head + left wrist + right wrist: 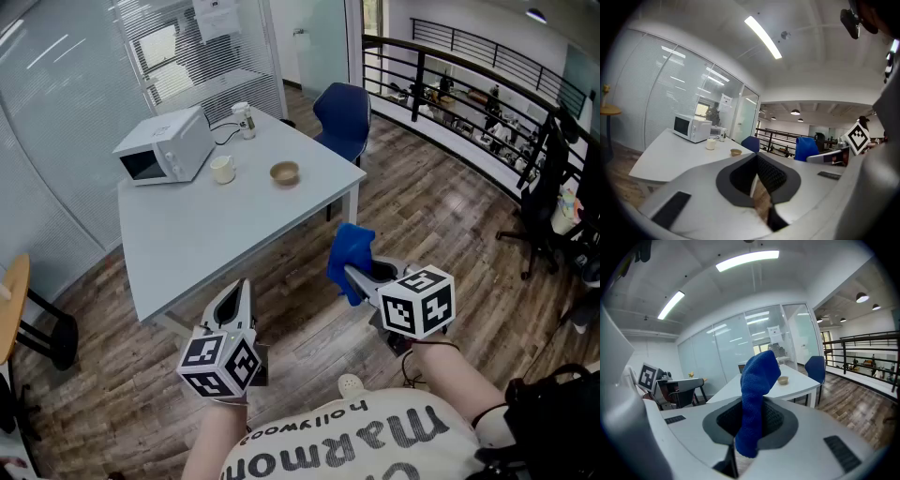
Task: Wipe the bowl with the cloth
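Note:
A small tan bowl (pixel 284 172) sits on the grey table (pixel 216 234), far ahead of both grippers; it also shows small in the left gripper view, bowl (pixel 736 152), and the right gripper view, bowl (pixel 783 379). My right gripper (pixel 349 272) is shut on a blue cloth (pixel 351 255), which sticks up from its jaws, cloth (pixel 757 394). My left gripper (pixel 231 302) is shut with nothing in it, held low over the floor in front of the table's near edge.
On the table stand a white microwave (pixel 167 145), a cream cup (pixel 222 170) and a small jar (pixel 244 120). A blue chair (pixel 343 117) is at the far right corner. A black railing (pixel 469 103) runs to the right; an office chair (pixel 548 187) stands beyond. Wood floor lies below.

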Action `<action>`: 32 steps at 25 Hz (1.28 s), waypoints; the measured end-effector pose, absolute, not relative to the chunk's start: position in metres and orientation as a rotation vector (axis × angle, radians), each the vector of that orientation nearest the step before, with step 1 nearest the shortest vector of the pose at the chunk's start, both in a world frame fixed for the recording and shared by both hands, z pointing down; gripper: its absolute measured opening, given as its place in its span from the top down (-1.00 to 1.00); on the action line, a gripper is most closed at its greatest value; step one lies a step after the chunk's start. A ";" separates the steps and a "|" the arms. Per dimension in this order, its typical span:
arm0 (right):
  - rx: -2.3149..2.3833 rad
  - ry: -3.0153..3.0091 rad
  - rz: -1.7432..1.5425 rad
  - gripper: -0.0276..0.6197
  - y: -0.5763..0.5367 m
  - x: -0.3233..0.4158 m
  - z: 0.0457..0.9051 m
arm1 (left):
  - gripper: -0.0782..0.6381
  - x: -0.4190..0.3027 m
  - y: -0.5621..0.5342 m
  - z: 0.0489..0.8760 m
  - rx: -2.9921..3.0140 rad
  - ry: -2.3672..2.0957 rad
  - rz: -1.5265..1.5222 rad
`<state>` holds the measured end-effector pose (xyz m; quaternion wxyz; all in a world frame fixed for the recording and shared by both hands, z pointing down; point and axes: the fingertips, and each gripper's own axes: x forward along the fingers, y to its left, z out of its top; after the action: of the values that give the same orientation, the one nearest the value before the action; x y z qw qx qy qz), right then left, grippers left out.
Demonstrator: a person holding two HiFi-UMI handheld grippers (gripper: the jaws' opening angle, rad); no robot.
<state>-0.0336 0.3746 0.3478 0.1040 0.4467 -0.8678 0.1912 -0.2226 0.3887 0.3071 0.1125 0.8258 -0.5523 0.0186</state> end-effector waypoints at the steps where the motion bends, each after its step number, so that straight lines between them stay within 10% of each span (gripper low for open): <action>1: 1.319 -2.559 0.562 0.73 0.373 -0.032 0.348 | 0.78 -0.222 0.387 0.308 2.423 -1.619 0.054; 32: 1.150 -2.607 0.618 0.73 0.241 0.004 0.384 | 0.78 -0.177 0.275 0.362 2.264 -1.672 -0.026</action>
<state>0.0043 0.2409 0.3837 0.1125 0.3919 -0.8885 0.2107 -0.1768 0.2754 0.3617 0.1627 0.7937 -0.5860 -0.0091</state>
